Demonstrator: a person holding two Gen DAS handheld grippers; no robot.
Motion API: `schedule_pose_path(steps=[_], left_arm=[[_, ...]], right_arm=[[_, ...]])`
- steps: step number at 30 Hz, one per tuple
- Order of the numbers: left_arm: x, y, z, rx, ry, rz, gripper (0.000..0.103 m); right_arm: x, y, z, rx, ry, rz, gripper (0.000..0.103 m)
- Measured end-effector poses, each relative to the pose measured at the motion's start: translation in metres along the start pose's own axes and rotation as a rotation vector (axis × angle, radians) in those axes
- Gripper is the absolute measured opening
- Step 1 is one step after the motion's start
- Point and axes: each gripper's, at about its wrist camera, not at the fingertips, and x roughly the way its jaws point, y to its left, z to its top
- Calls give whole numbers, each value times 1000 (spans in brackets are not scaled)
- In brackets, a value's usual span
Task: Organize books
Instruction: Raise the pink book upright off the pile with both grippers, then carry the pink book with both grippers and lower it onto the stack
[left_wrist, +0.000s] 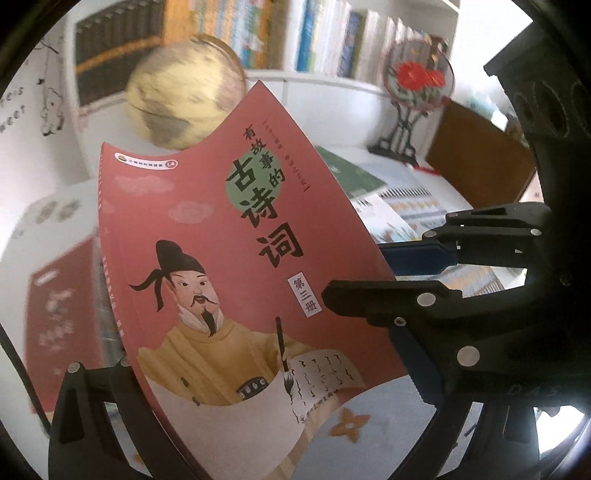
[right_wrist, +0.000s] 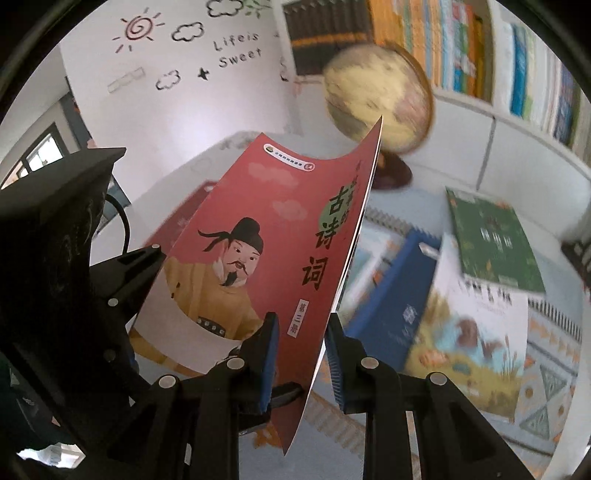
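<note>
The red book (right_wrist: 258, 229) is the one we have in hand, clear of the table (right_wrist: 546, 387) and raised in front of both cameras, its cover bowed. The right gripper (right_wrist: 301, 321) has its jaws closed on the book's long open edge, one blue pad on the cover and the other against the back, so the book stands up and away from these jaws toward the globe (right_wrist: 376, 107). The left gripper (right_wrist: 153, 254) sits at the opposite lower edge. One of its fingers lies on the cover there and the other is hidden, so we cannot tell whether its jaws are clamped or only resting.

We judge the task to be at an early or middle stage. One book is lifted and not yet put anywhere. Below and beyond the right jaws, several more lie loose and overlapping on the table: a green book (right_wrist: 491, 243), a blue book (right_wrist: 399, 306) and a picture book (right_wrist: 472, 332). A dark red book (left_wrist: 62, 325) lies under the left jaws.

Far beyond both jaws, the shelf (right_wrist: 517, 114) holds tidy upright rows. We see no neat stack on the table. What is left, as we read it, is to set this book down in its place and then deal with the others. We cannot tell from here where it belongs.
</note>
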Motion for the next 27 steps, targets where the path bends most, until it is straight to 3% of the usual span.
schedule_pose_path(steps=[5, 9, 16, 22, 27], left_arm=[[-32, 51, 12, -10, -44, 80, 101], [-51, 108, 11, -18, -39, 142, 101], [-27, 208, -23, -171, 85, 114, 101], [6, 251, -55, -259, 226, 127, 101], [-10, 273, -85, -375, 239, 161, 101]], right_arm=[[14, 45, 46, -34, -68, 41, 27], [49, 82, 80, -53, -75, 79, 27], [149, 123, 105, 6, 80, 130, 27], [205, 131, 94, 67, 227, 80, 27], [222, 109, 80, 180, 300, 119, 32]])
